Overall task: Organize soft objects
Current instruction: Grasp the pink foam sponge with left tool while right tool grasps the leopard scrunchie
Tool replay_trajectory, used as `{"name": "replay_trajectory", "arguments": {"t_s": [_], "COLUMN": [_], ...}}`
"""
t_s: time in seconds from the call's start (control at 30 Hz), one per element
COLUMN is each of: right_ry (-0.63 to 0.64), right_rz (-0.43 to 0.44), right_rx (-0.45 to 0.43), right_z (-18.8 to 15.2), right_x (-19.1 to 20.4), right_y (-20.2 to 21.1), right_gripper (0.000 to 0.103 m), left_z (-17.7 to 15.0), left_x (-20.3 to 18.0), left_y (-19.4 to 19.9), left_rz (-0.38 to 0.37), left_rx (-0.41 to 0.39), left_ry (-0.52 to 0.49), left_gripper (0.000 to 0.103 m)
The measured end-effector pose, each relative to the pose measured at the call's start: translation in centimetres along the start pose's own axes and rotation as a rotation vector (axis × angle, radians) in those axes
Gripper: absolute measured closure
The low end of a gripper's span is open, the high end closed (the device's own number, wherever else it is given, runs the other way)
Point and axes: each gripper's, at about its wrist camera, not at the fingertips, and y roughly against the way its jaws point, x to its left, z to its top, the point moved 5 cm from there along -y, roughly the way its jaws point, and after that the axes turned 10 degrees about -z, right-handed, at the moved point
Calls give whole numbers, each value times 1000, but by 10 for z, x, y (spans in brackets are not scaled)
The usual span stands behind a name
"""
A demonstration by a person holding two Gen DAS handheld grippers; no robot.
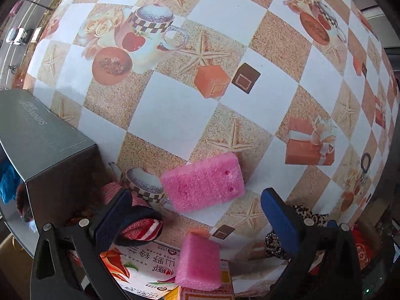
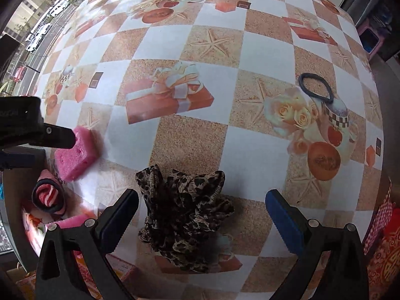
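A pink sponge (image 1: 203, 181) (image 2: 76, 153) lies flat on the patterned tablecloth, just ahead of my open left gripper (image 1: 196, 218). A second pink sponge (image 1: 198, 262) rests on a printed carton (image 1: 147, 270) below that gripper. A rolled red-and-white sock (image 1: 142, 227) (image 2: 48, 196) sits by the left finger. A leopard-print scrunchie (image 2: 186, 216) (image 1: 275, 245) lies between the open fingers of my right gripper (image 2: 200, 218). A black hair tie (image 2: 316, 87) lies farther off to the right.
A grey cardboard box (image 1: 47, 147) stands at the table's left edge, with blue fabric (image 1: 7, 180) beside it. Red patterned fabric (image 2: 385, 257) hangs at the right edge. The left gripper's body (image 2: 30, 127) juts in from the left of the right wrist view.
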Motion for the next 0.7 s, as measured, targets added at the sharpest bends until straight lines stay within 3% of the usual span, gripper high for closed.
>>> {"name": "replay_trajectory", "arguments": {"t_s": [0.23, 0.4, 0.6, 0.7], "right_ry": [41, 117, 110, 112], "right_rz": [-3, -85, -80, -79], "right_rx": [37, 8, -20, -52], "right_z": [-2, -5, 5, -3], "right_x": [10, 19, 32, 37], "right_y": [-21, -23, -28, -30], "right_gripper": [1, 1, 0, 0], "left_z": [6, 1, 4, 12], "left_x": [3, 5, 1, 5], "left_y": [-31, -48, -50, -58], "left_rz": [57, 92, 69, -2], "left_rx": [89, 120, 131, 166], "left_ry": [10, -4, -15, 53], "left_gripper": [0, 0, 0, 0]}}
